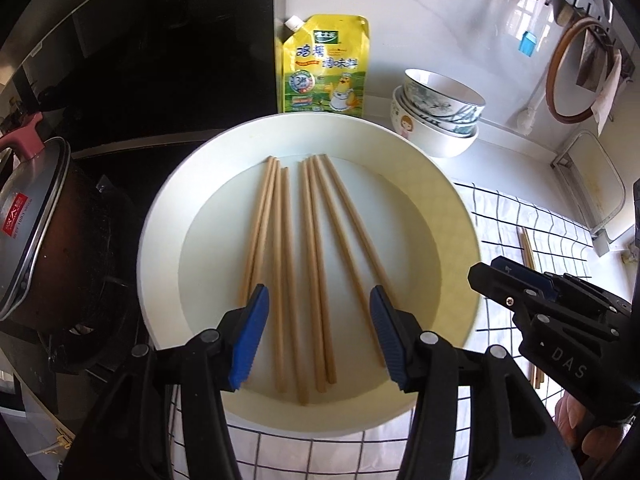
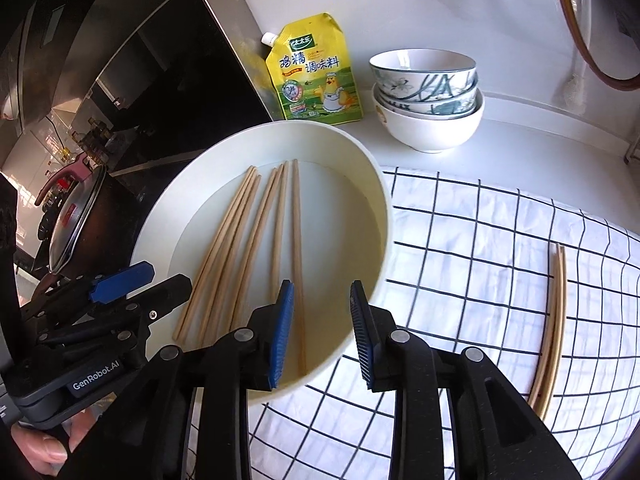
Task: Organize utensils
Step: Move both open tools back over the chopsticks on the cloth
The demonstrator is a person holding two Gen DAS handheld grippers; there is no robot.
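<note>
Several wooden chopsticks [image 1: 312,264] lie side by side in a wide white basin [image 1: 160,216]; they also show in the right wrist view [image 2: 248,240] in the same basin [image 2: 360,168]. My left gripper [image 1: 318,336] is open and empty, hovering over the near ends of the chopsticks. My right gripper [image 2: 320,328] is open and empty above the basin's near right rim, beside the rightmost chopstick [image 2: 297,248]. A pair of chopsticks [image 2: 554,320] lies on the checked cloth [image 2: 480,248] to the right, and shows partly in the left wrist view [image 1: 526,244].
A yellow seasoning pouch [image 1: 324,66] and stacked bowls [image 1: 438,116] stand behind the basin against the wall. A lidded pot [image 1: 32,220] sits on the stove at left. A wooden-rimmed sieve [image 1: 576,72] hangs on the wall at right.
</note>
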